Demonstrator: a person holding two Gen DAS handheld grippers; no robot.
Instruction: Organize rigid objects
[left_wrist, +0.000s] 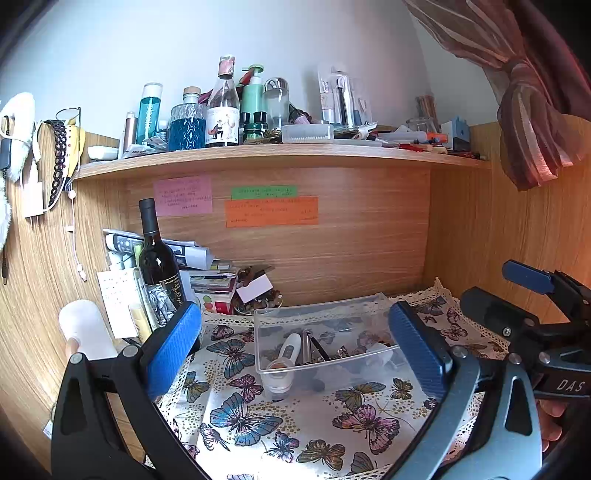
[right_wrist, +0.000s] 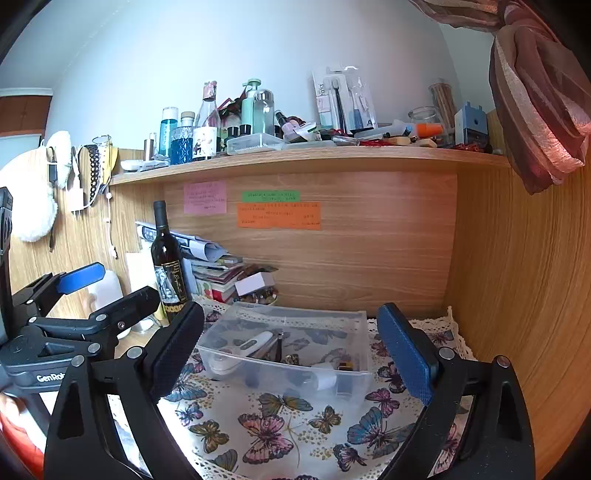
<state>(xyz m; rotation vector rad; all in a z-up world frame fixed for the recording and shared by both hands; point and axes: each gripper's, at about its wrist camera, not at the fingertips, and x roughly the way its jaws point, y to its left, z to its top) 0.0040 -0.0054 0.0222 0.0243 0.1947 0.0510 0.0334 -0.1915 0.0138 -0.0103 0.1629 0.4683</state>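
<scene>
A clear plastic bin (left_wrist: 332, 314) (right_wrist: 295, 317) stands on the butterfly cloth (left_wrist: 280, 417) (right_wrist: 280, 428). In it lie a white thermometer (left_wrist: 290, 349) (right_wrist: 251, 343), a metal tool (left_wrist: 307, 347) (right_wrist: 275, 347) and several small items. My left gripper (left_wrist: 295, 347) is open and empty, its blue pads on either side of the bin, a little short of it. My right gripper (right_wrist: 291, 354) is open and empty, also framing the bin. Each gripper shows at the edge of the other's view: the right gripper (left_wrist: 532, 295), the left gripper (right_wrist: 99, 288).
A dark wine bottle (left_wrist: 157, 262) (right_wrist: 166, 262) and a stack of books and papers (left_wrist: 207, 273) (right_wrist: 218, 269) stand at the back left. A white bottle (left_wrist: 86, 328) is at the left. A crowded wooden shelf (left_wrist: 258, 157) (right_wrist: 295, 157) runs above. Wooden walls close both sides.
</scene>
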